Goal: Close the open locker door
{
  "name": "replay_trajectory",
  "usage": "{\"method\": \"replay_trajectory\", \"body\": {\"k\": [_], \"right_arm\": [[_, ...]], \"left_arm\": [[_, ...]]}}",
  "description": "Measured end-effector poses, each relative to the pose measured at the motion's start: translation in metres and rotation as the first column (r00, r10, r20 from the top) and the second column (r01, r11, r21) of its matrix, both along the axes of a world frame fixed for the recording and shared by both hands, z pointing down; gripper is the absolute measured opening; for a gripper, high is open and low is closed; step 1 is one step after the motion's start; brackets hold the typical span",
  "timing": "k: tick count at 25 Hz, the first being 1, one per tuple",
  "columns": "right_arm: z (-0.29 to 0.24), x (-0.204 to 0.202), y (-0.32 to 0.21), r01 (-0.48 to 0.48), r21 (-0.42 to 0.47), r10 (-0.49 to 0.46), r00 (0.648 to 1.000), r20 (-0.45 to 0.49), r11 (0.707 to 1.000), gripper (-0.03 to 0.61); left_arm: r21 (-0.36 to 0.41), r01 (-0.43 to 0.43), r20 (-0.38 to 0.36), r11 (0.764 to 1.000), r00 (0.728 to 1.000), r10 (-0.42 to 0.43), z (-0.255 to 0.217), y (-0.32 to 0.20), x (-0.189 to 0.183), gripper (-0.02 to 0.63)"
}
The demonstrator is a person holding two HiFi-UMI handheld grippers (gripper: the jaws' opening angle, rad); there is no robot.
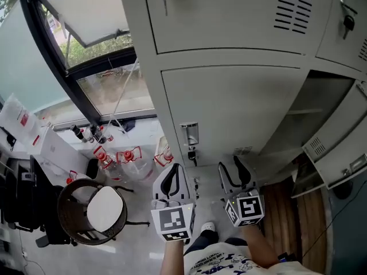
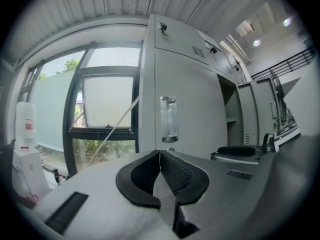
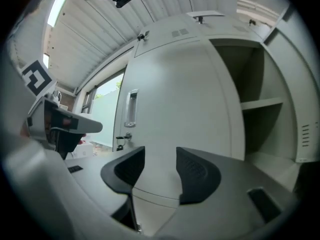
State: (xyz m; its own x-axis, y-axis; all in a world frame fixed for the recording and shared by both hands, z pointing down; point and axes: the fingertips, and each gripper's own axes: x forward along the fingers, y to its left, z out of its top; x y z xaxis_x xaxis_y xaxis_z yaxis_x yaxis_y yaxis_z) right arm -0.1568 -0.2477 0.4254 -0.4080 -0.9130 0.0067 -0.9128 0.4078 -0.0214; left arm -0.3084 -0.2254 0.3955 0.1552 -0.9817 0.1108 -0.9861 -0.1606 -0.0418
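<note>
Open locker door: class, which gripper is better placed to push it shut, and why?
Probably right. The right gripper sits nearer the open door and the open compartment; the left gripper faces the closed door further left.

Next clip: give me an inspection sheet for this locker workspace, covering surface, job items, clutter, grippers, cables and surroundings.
Surface: pale floor, brown wooden slats below the open locker.
Job's things: grey metal locker door swung open at right; compartment shows one shelf.
Clutter: round brown stool with white seat; clear bottles with red labels.
Grippers: left gripper shut, empty; right gripper open, nothing between jaws; neither touches the door.
Cables: thin dark line beside the door, possibly a cable.
Surroundings: black-framed window at left.
</note>
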Motion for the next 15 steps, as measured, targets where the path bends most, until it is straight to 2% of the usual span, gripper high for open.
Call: {"method": "replay_trajectory", "body": {"k": [4, 7, 11, 15], "right_arm": [[-0.010, 0.067, 0.007, -0.171, 0.021, 0.170, 0.985, 0.014, 0.985, 0.198], [-0.014, 0.121, 0.017, -0.303, 0.029, 0.303, 0.953, 0.014, 0.953, 0.198], [-0.017, 0.195, 0.045, -0.486, 0.029, 0.486, 0.874, 0.020, 0.873, 0.198], [-0.020, 0.258, 0.080, -0.615, 0.032, 0.615, 0.788, 0.005, 0.788, 0.198]], "left_arm": [[0.017, -0.143, 0.003, 0.990, 0.990, 0.143, -0.005, -0.015, 0.053, 0.008], [0.022, -0.260, -0.003, 0.965, 0.966, 0.260, -0.009, -0.023, 0.100, 0.008], [0.022, -0.414, -0.011, 0.910, 0.910, 0.414, -0.010, -0.024, 0.167, 0.008], [0.007, -0.528, -0.019, 0.849, 0.849, 0.528, -0.010, -0.016, 0.229, 0.008]]}}
